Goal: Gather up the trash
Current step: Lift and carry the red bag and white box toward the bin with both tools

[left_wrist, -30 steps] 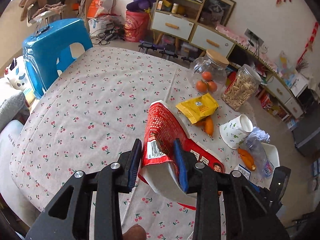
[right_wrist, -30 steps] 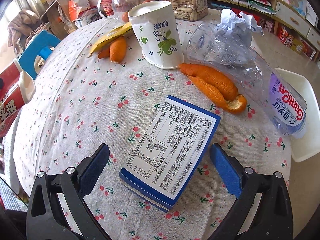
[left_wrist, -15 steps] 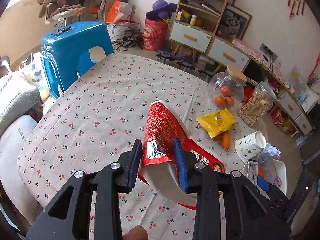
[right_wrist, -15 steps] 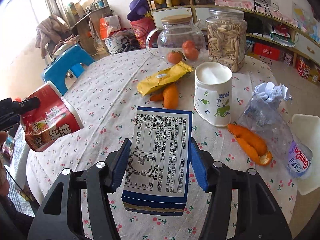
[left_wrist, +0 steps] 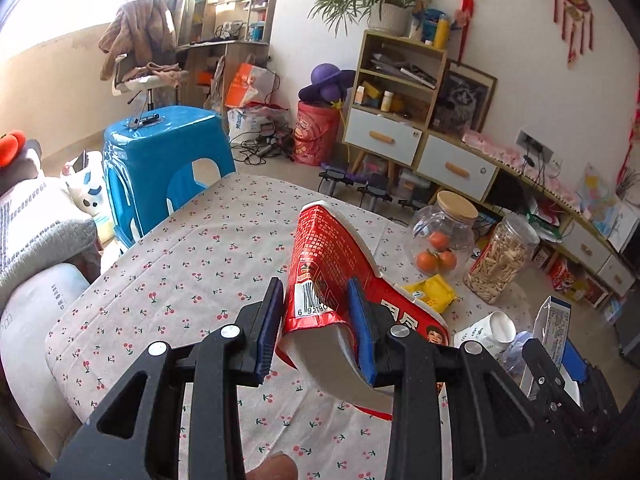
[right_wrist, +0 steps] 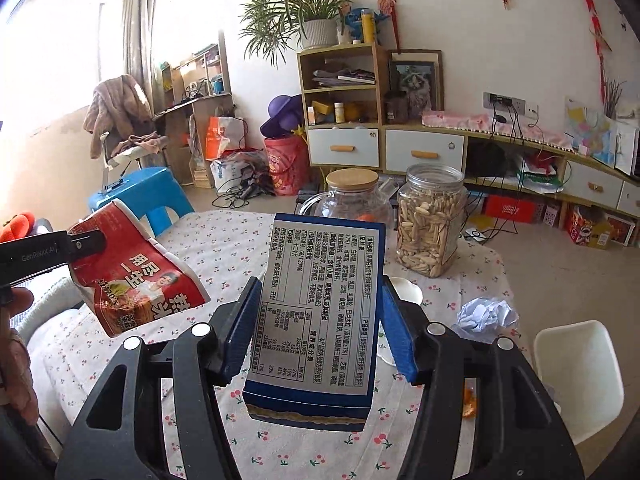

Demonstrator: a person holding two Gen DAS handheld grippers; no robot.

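My left tongs (left_wrist: 316, 320) pinch a squashed red noodle cup (left_wrist: 332, 276). It is made of thin paper, shiny red outside and white inside, and its round mouth is bent flat. The blue pads press on both sides of it, by the bar code. The cup is up in the air above the table (left_wrist: 192, 264).

My right tongs (right_wrist: 316, 320) hold a blue box (right_wrist: 316, 312) tight. Its jaws have just closed in on it, and the pads press on its two long sides. The box is flat cardboard with a big white label full of small black writing. It stands nearly upright, lifted off the table.

The table is round and has a soft cloth on it, pale with little red cherries. More things lie on the far side. There is a crumpled ball of white paper (right_wrist: 486, 314), bumpy and wrinkled. There is a white paper cup (left_wrist: 490, 330) on its side, and a yellow snack bag (left_wrist: 432, 292), flat and shiny. A round glass jar (left_wrist: 442, 240) with a wooden lid has small orange fruits in it. A tall clear jar (right_wrist: 432, 220) is full of pale seeds.

A white plastic chair (right_wrist: 580, 376) stands at the right of the table and a shiny blue stool (left_wrist: 160, 168) behind it. By the wall is a wooden cabinet (right_wrist: 344, 120) with white drawers and a green plant (right_wrist: 304, 12) on top.
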